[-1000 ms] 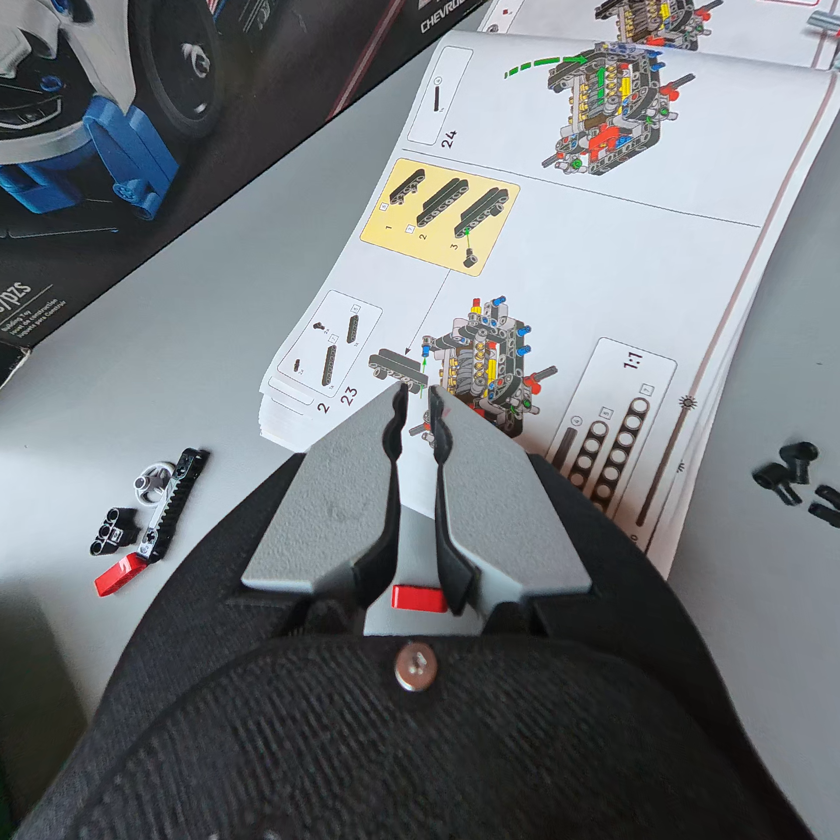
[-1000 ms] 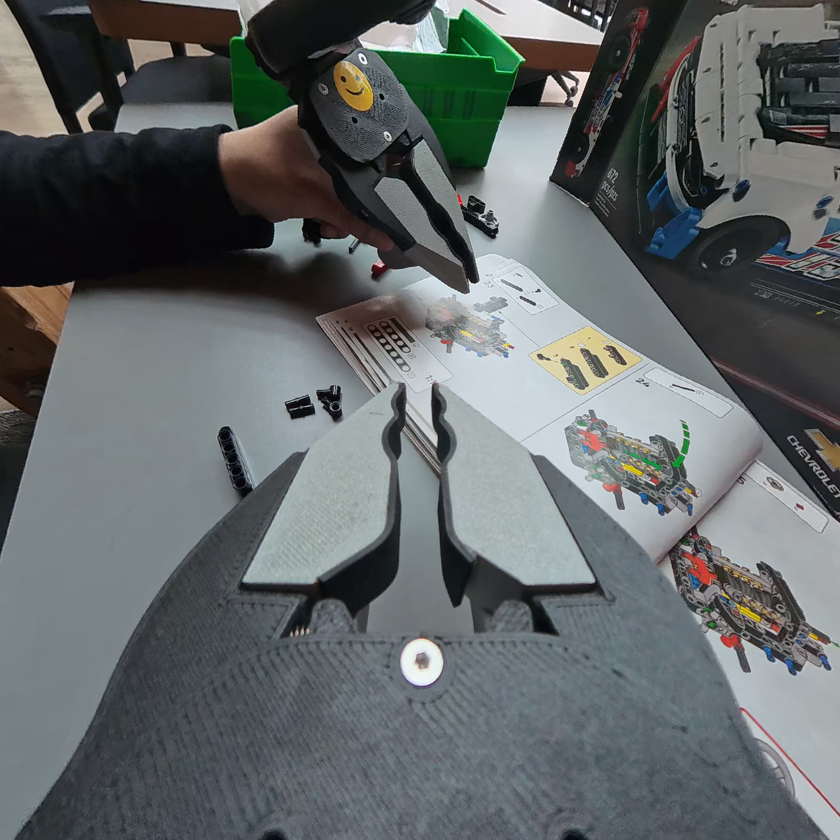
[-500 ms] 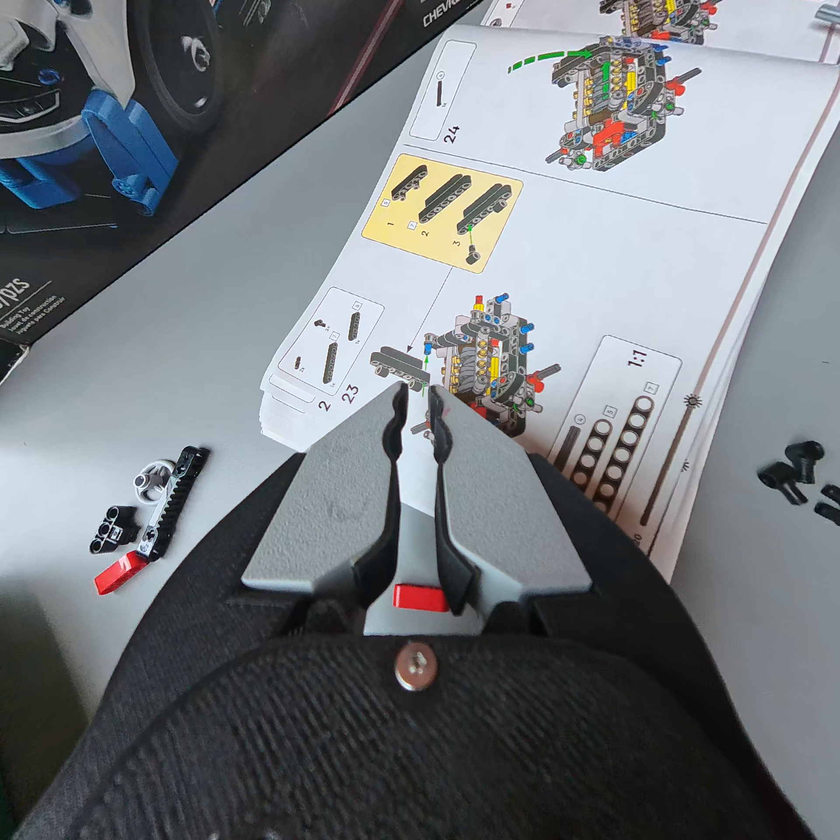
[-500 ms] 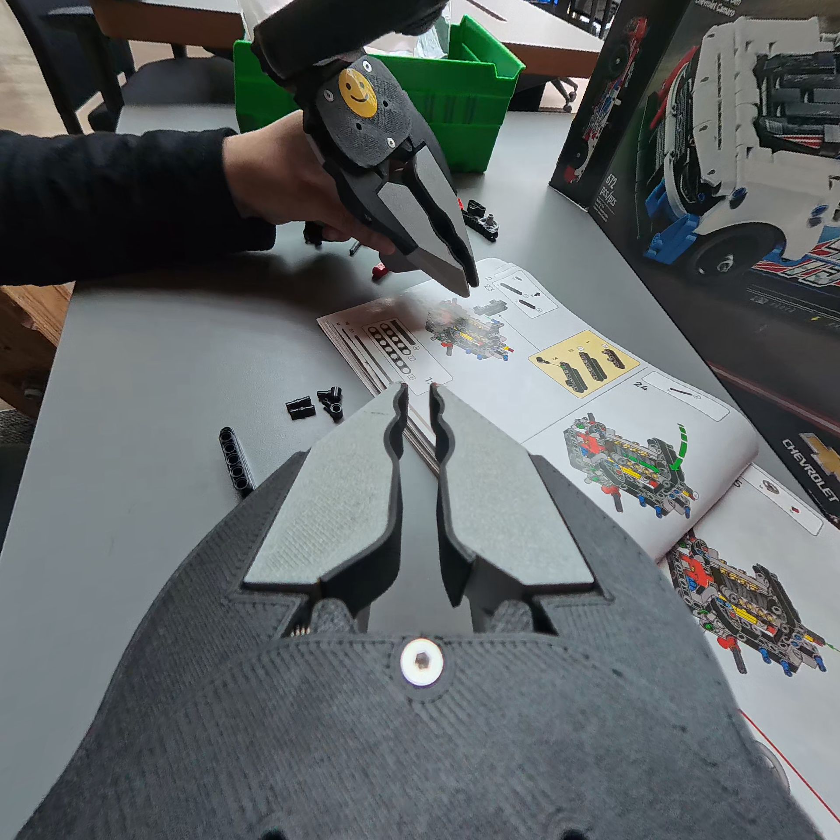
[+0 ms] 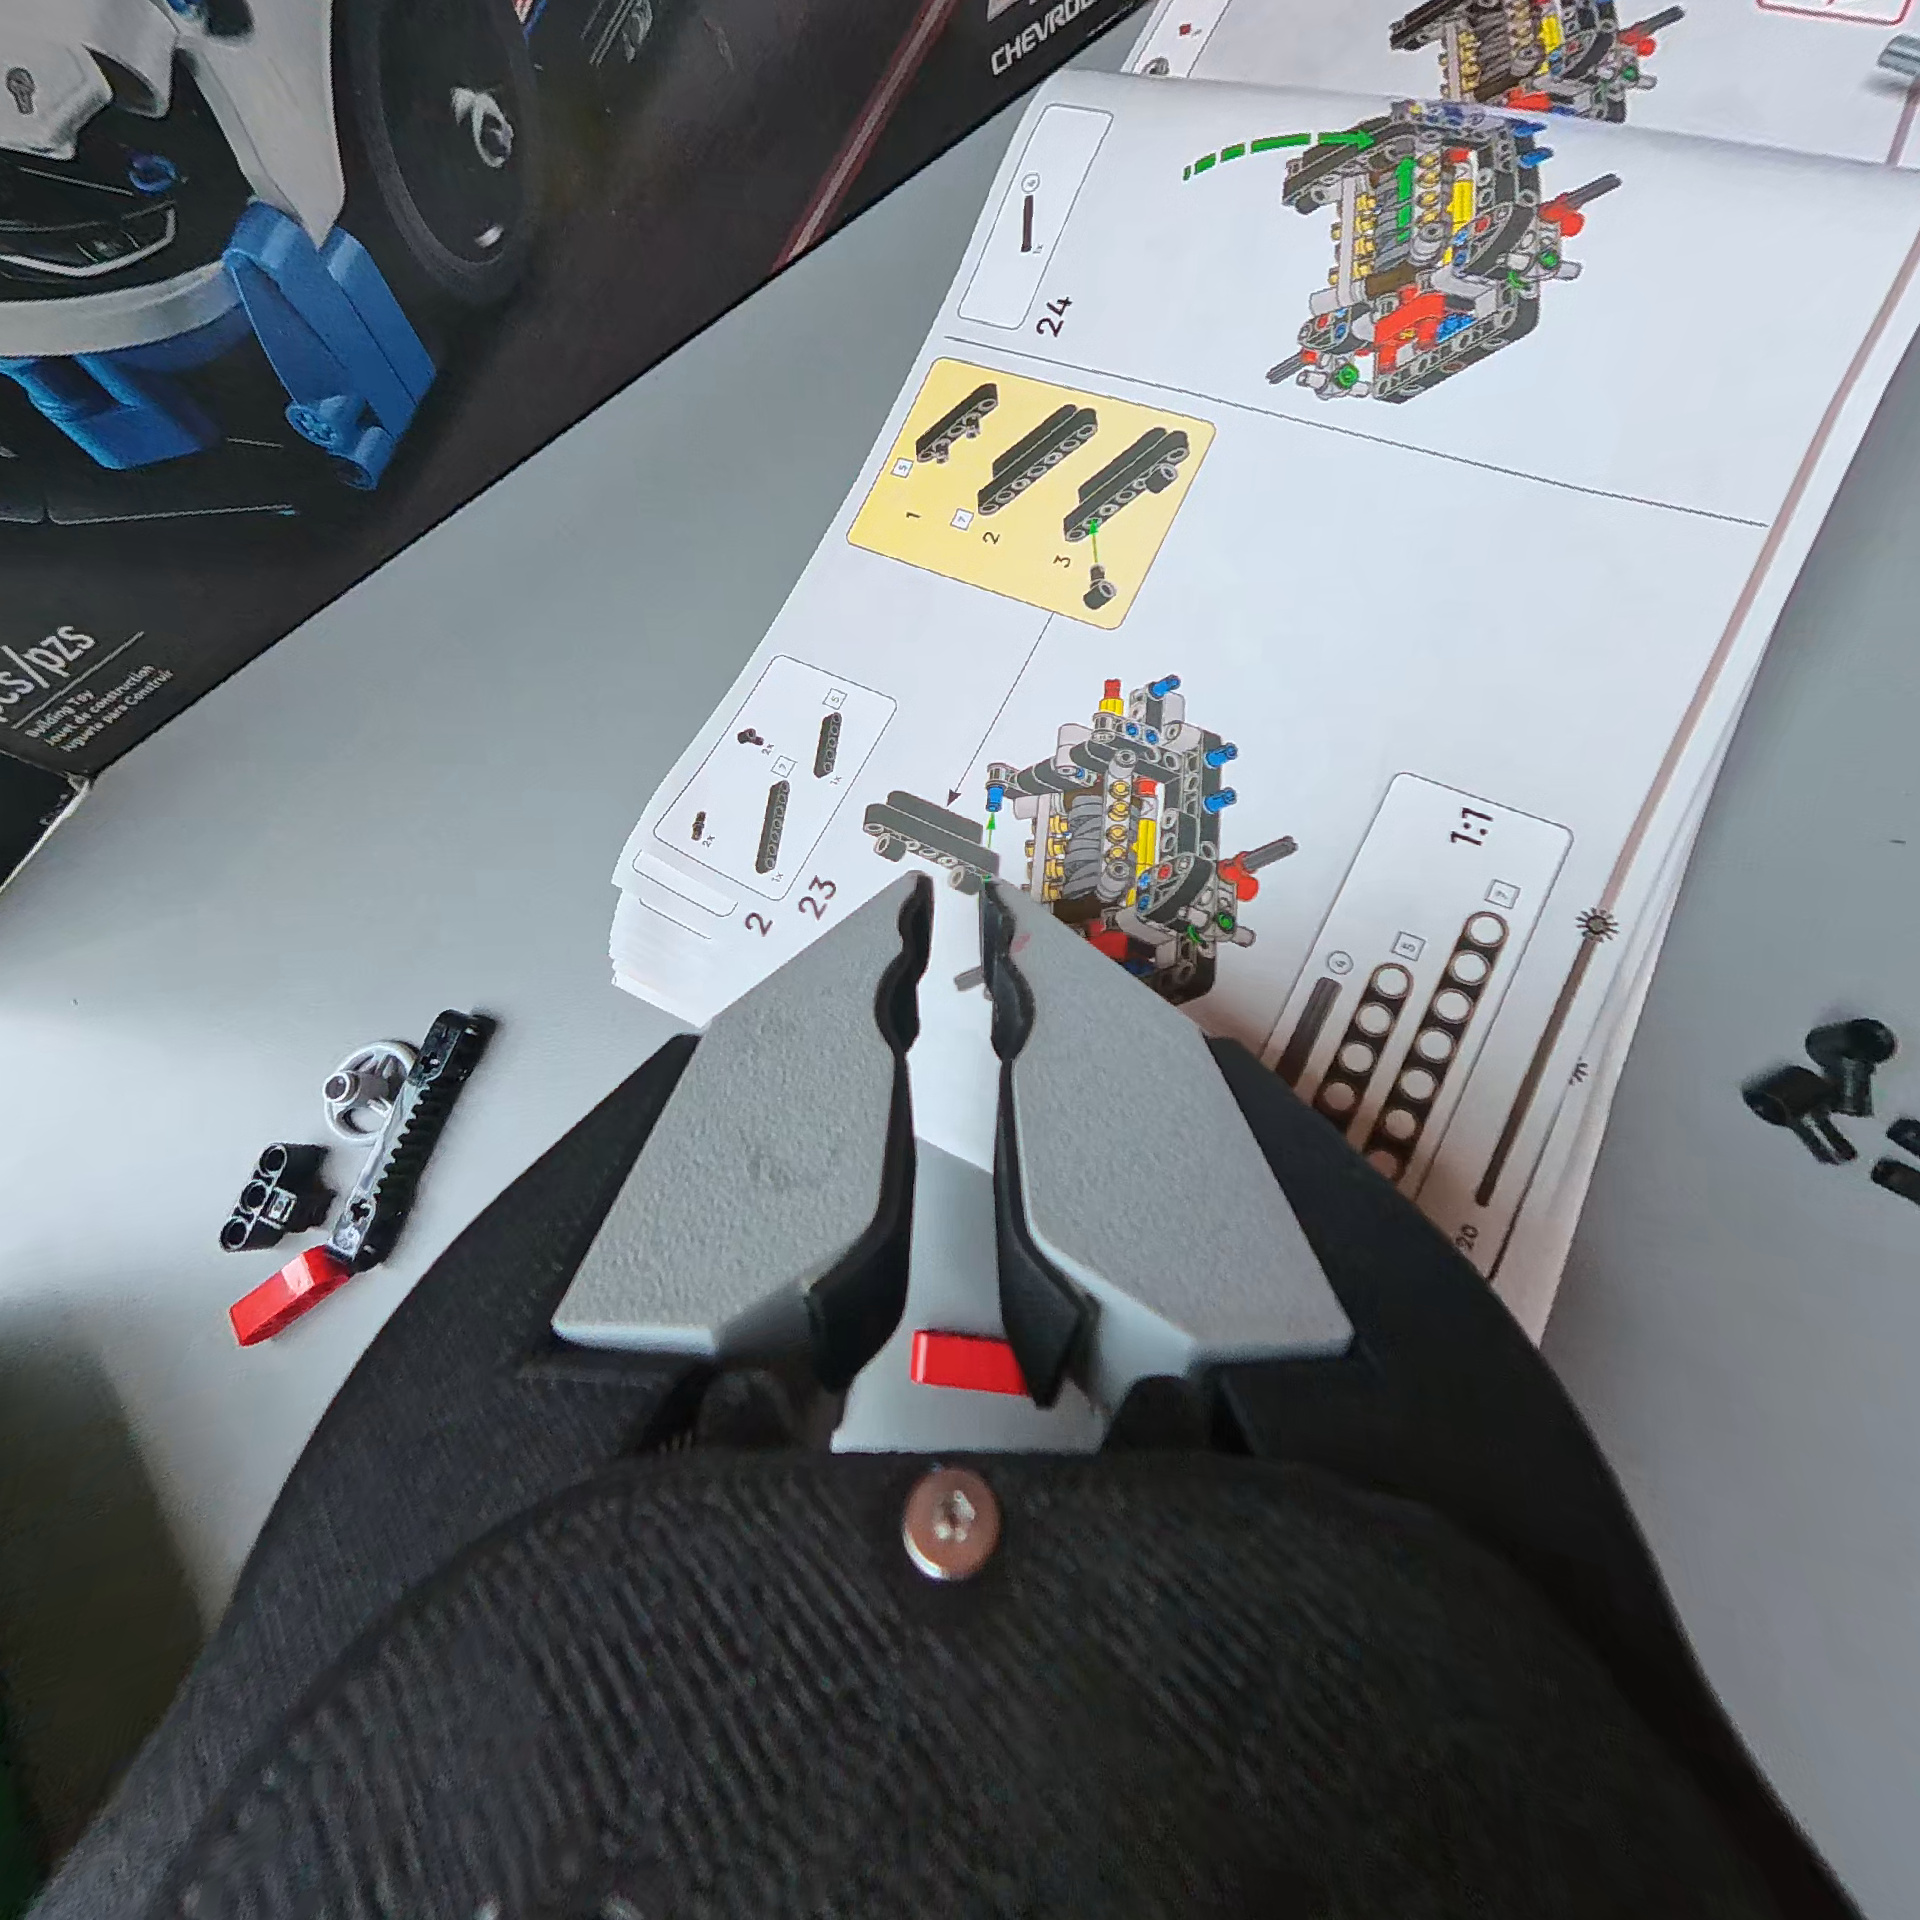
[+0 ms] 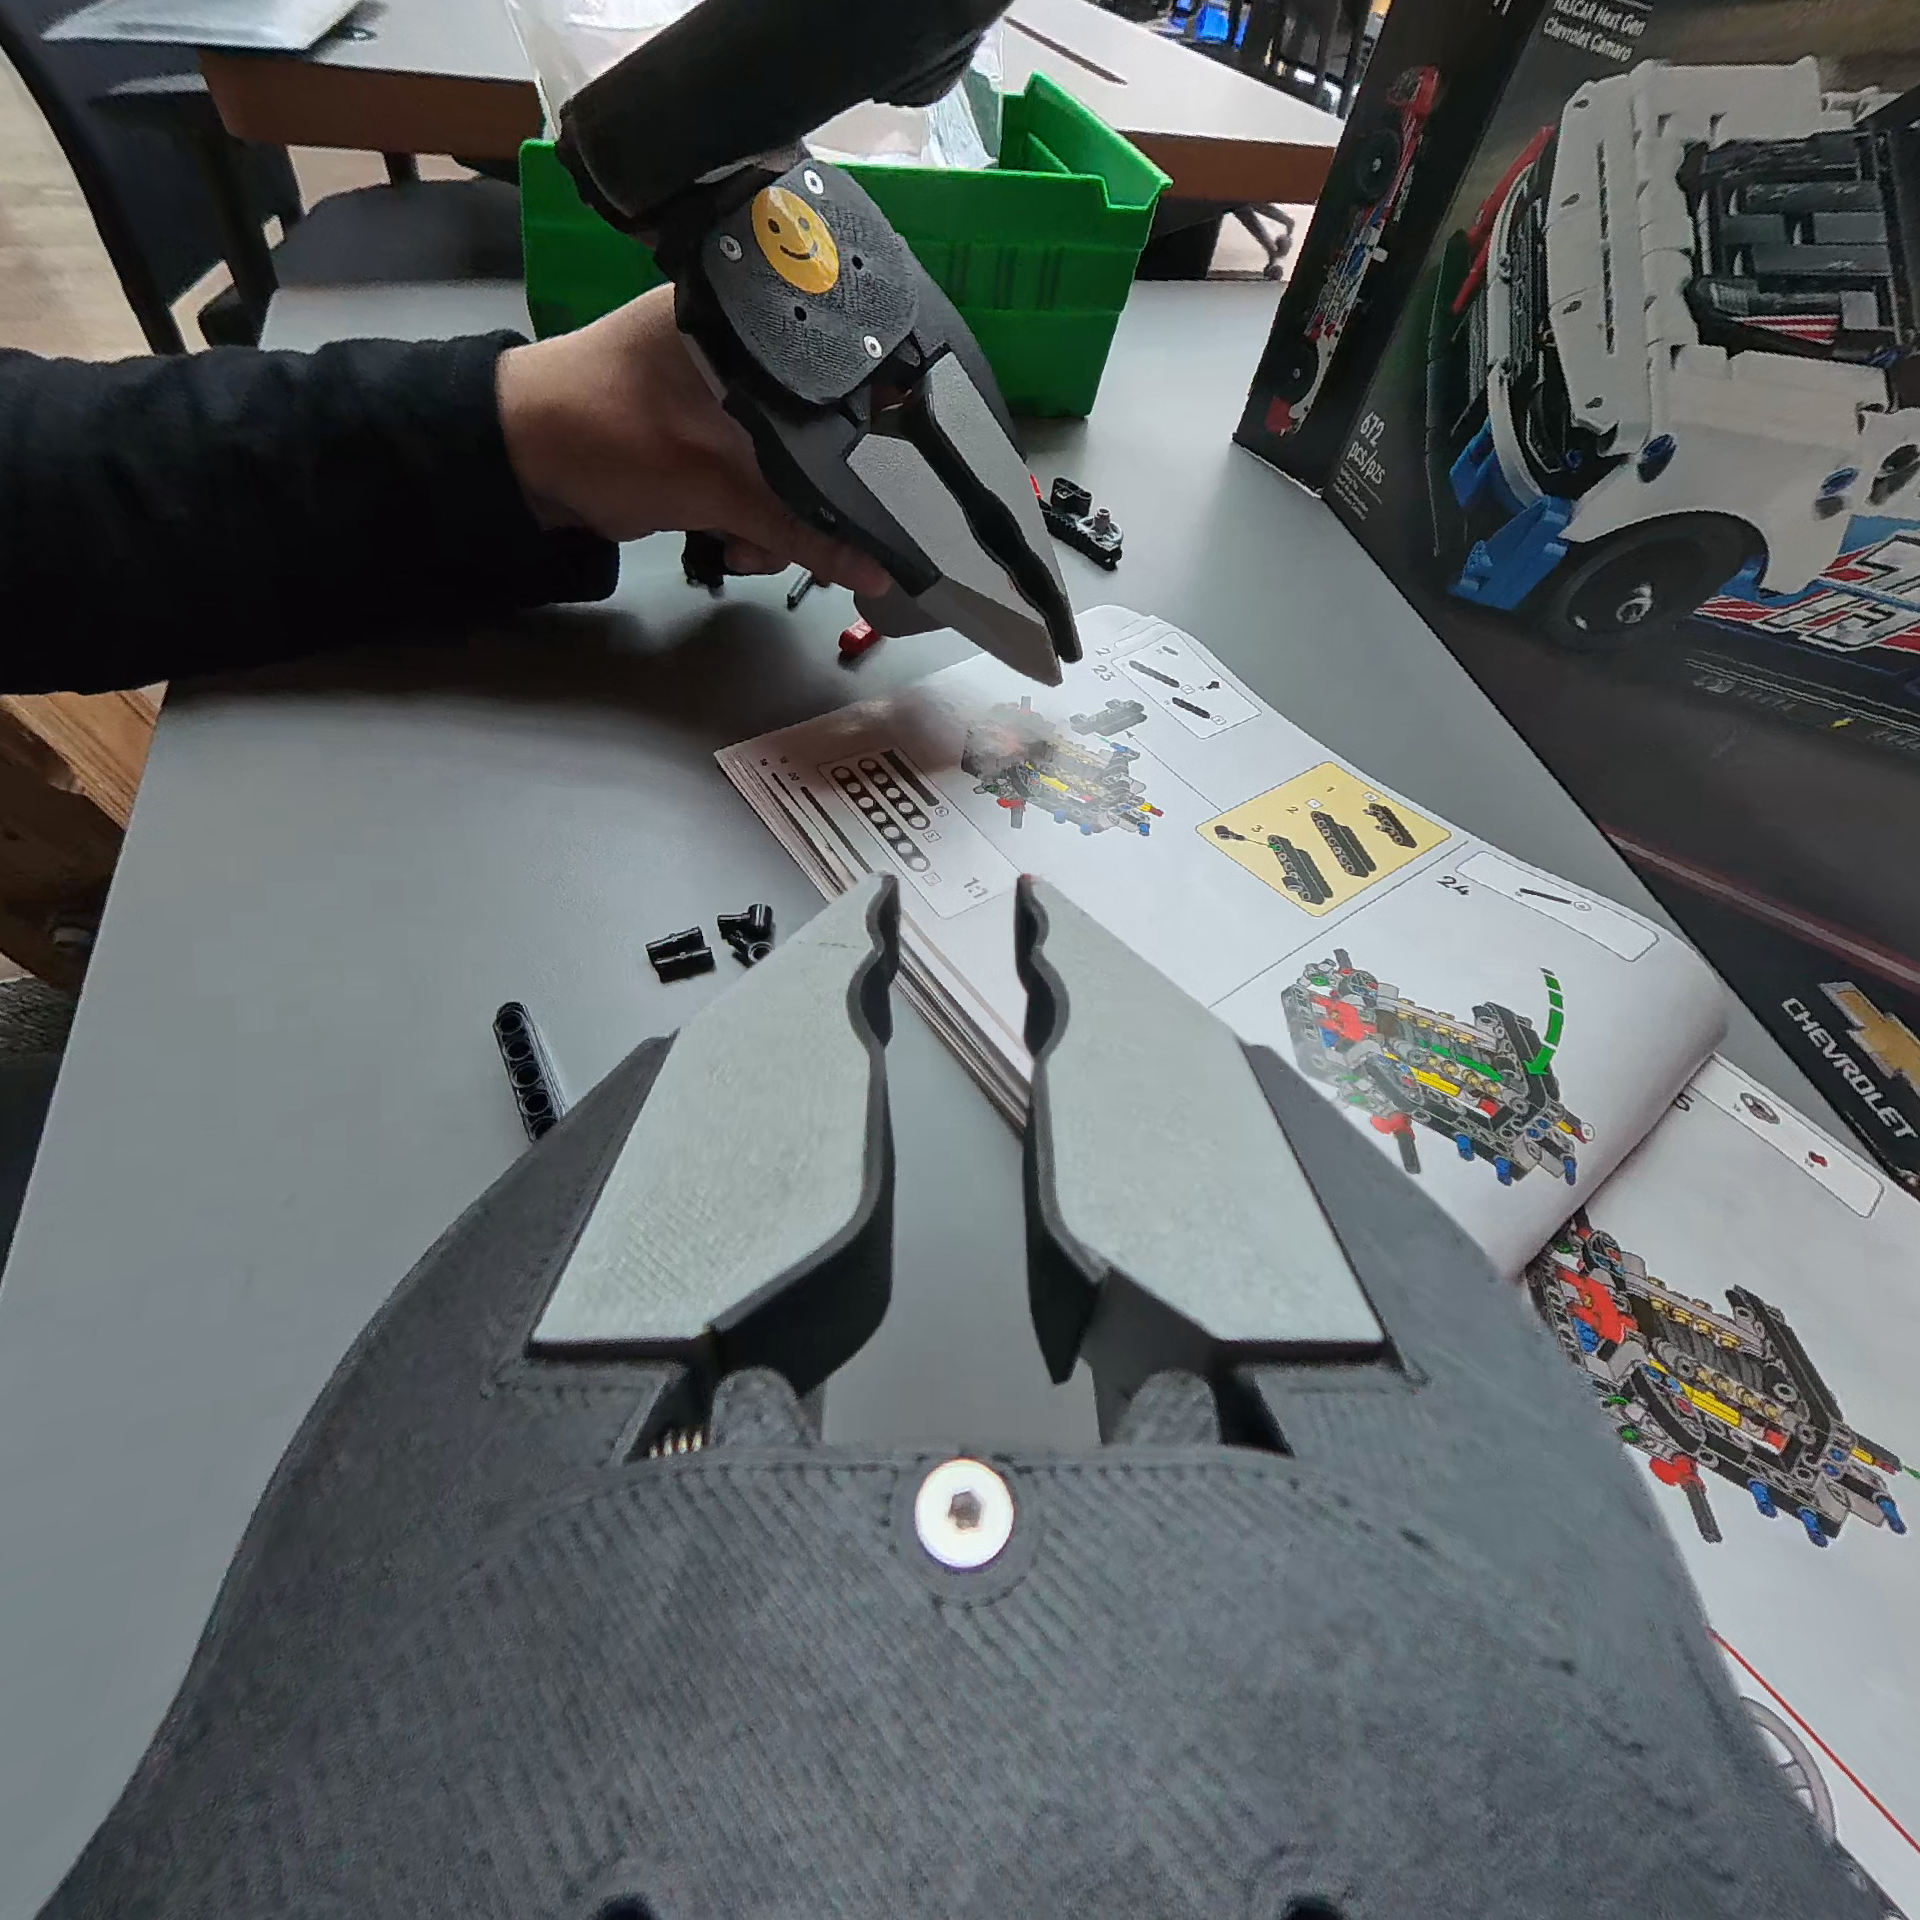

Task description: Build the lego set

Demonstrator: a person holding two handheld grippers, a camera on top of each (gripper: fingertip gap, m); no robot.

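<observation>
The open instruction booklet (image 5: 1403, 644) lies on the grey table (image 5: 468, 790). My left gripper (image 5: 951, 899) hovers over the booklet's near corner, jaws almost together and empty. It also shows in the right wrist view (image 6: 1055, 665), held by a hand (image 6: 623, 436). A red piece (image 5: 966, 1361) lies on the table below it. My right gripper (image 6: 956, 888) is slightly open and empty, above the booklet's edge (image 6: 966, 1039). A black beam (image 6: 528, 1070) and black pins (image 6: 707, 940) lie to its left.
The set's box (image 6: 1662, 416) stands along the table's far side. A green bin (image 6: 987, 270) is at the table's end. A toothed rack (image 5: 416, 1132), grey wheel piece (image 5: 358, 1086), black connector (image 5: 272, 1195) and red piece (image 5: 286, 1299) lie left of the left gripper. Across from one pair of fingers to the other is roughly 15 centimeters. The right gripper is farther from the red piece (image 5: 966, 1361), some 20 centimeters, than the left, some 9 centimeters.
My right gripper's jaws have opened a little wider. The left gripper has stayed over the booklet's corner with barely any shift.
</observation>
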